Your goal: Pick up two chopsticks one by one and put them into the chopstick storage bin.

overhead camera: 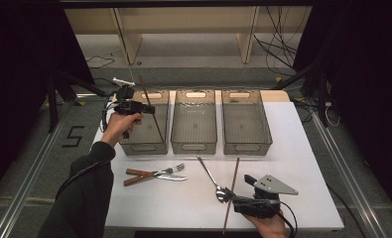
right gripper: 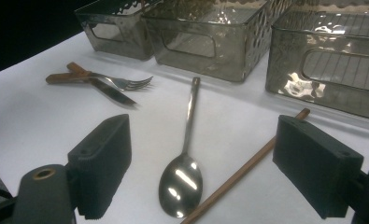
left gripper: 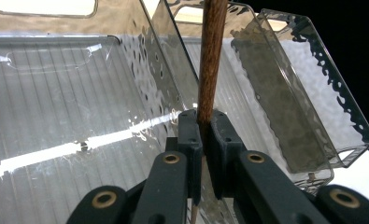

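While the left gripper (left gripper: pixel 202 128) pinches a chopstick (left gripper: pixel 210 60) above – seemingly – the leftmost bin (overhead camera: pixel 145 141), the right gripper (right gripper: pixel 219 161) sits spread.

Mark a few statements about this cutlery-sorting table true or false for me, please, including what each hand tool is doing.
1. The left gripper is clamped on a brown chopstick over the leftmost bin. True.
2. The right gripper is squeezing the spoon. False: its jaws stand open, with the spoon bowl lying on the table between them.
3. Three clear bins stand side by side at the far side of the table. True.
4. The fork and knife already lie in the middle bin. False: they lie crossed on the table, in front of the bins.
5. A second chopstick lies on the table beside the spoon. True.
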### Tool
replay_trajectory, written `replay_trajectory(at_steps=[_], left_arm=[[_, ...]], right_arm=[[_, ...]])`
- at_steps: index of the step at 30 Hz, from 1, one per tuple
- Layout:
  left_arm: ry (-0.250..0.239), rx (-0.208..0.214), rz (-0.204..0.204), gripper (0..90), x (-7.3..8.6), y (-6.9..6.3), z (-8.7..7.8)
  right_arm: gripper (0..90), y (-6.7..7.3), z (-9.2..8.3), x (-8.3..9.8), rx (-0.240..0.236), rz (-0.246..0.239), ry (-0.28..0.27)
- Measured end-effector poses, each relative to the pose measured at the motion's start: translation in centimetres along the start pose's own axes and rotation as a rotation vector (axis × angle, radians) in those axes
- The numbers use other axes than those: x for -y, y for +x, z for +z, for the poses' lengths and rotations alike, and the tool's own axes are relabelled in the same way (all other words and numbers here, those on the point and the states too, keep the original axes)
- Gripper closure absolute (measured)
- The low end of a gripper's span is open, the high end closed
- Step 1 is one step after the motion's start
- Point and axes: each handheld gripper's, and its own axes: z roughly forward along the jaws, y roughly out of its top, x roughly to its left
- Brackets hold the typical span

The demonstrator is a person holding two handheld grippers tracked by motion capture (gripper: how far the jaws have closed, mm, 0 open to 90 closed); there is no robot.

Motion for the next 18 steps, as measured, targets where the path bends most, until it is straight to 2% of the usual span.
replay_trajectory(at_steps=[4,7,12,13,15,18], left_arm=[[0.010,0.001,0.001,84.4,0.18,0.07,0.12],[0.006,0.001,-0.013,84.4,0.22,0.23,0.25],[0.044,-0.009,-0.014,83.3,0.47,0.48,0.74],[0.039,-0.018,-0.018,82.6,0.52,0.52,0.81],[0.025,-0.036,-0.025,73.8,0.50,0.59,0.85],[0.039,-0.091,-0.015,52.4,0.28,0.46,0.95]], right_arm=[[20.3,0.02,0.07,0.03,-0.002,-0.004,0.006],[20.4,0.04,0.10,0.04,-0.001,-0.006,0.006],[20.5,0.04,0.12,0.05,0.000,-0.007,0.007],[20.6,0.04,0.13,0.06,0.000,-0.008,0.007],[20.6,0.09,0.16,0.07,0.001,-0.012,0.009],[20.7,0.13,0.19,0.08,0.000,-0.019,0.010]])
